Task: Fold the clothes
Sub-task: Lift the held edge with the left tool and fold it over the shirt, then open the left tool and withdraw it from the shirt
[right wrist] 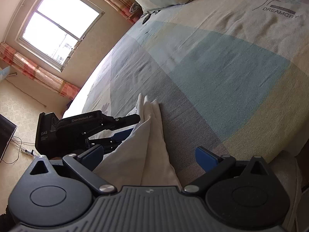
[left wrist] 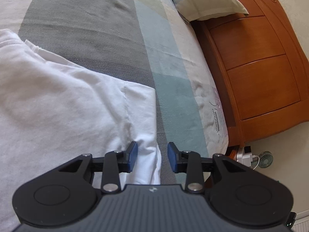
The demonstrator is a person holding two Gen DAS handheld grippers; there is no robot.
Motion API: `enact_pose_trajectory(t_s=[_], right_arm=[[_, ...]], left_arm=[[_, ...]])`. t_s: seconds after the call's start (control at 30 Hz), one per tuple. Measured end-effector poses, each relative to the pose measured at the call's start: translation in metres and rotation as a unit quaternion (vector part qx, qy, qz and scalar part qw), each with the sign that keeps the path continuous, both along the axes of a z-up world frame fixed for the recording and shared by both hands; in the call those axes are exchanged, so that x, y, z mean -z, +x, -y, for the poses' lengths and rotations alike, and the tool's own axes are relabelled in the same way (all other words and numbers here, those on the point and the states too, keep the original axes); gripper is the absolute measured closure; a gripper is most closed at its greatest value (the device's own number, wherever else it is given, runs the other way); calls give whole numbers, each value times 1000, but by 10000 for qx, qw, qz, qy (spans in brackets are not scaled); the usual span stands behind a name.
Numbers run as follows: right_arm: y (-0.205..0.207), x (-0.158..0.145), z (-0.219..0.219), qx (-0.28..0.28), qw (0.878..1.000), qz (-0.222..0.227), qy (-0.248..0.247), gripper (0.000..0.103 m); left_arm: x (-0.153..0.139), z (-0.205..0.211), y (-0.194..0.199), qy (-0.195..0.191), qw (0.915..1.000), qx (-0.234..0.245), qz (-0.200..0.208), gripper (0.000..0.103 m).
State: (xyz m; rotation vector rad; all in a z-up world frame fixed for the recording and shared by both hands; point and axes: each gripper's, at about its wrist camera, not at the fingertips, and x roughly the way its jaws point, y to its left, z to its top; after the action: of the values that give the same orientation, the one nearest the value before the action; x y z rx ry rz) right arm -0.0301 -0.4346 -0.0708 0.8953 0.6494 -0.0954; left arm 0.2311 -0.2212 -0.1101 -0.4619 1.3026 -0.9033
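Note:
A white garment (left wrist: 58, 96) lies on the patterned bedsheet (left wrist: 170, 77), filling the left of the left wrist view. My left gripper (left wrist: 153, 155) stands open over the garment's right edge; a fold of white cloth lies between its blue pads (left wrist: 133, 156) without being pinched. In the right wrist view the garment (right wrist: 152, 135) shows as a narrow stack of folded layers. My right gripper (right wrist: 149, 156) is wide open, one finger on each side of that stack. The left gripper (right wrist: 77, 127) reaches in from the left, its fingertips hidden behind the cloth.
A pillow (left wrist: 204, 0) rests against the wooden headboard (left wrist: 260, 67) at the bed's end. A small fan (left wrist: 266, 159) and a white plug sit on the floor beside the bed. On the other side are a window (right wrist: 58, 25), curtains, and a power strip (right wrist: 29, 151).

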Motion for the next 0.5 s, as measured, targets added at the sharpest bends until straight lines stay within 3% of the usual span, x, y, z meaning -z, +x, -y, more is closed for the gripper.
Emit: enact_pose_trajectory(t_s=[0.2,0.3,0.4,0.5], right_arm=[[-3,-2,1,-4,10000,37,-12,0],[-3,-4,2,-50,9999,96,15,0],[0,-9,-1,-231,9995,201,46,0],[4,-14,-6,-495,9979,379,187,0]], left_arm=[[-24,-7,-5,-459,9984,179,273,62],[-48,-15,-12,-384,9950,445,805,54],[-67,-32,-28,393,9793,764,1831,43],[-67,-57,-49,1260,9538,914,2568,42]])
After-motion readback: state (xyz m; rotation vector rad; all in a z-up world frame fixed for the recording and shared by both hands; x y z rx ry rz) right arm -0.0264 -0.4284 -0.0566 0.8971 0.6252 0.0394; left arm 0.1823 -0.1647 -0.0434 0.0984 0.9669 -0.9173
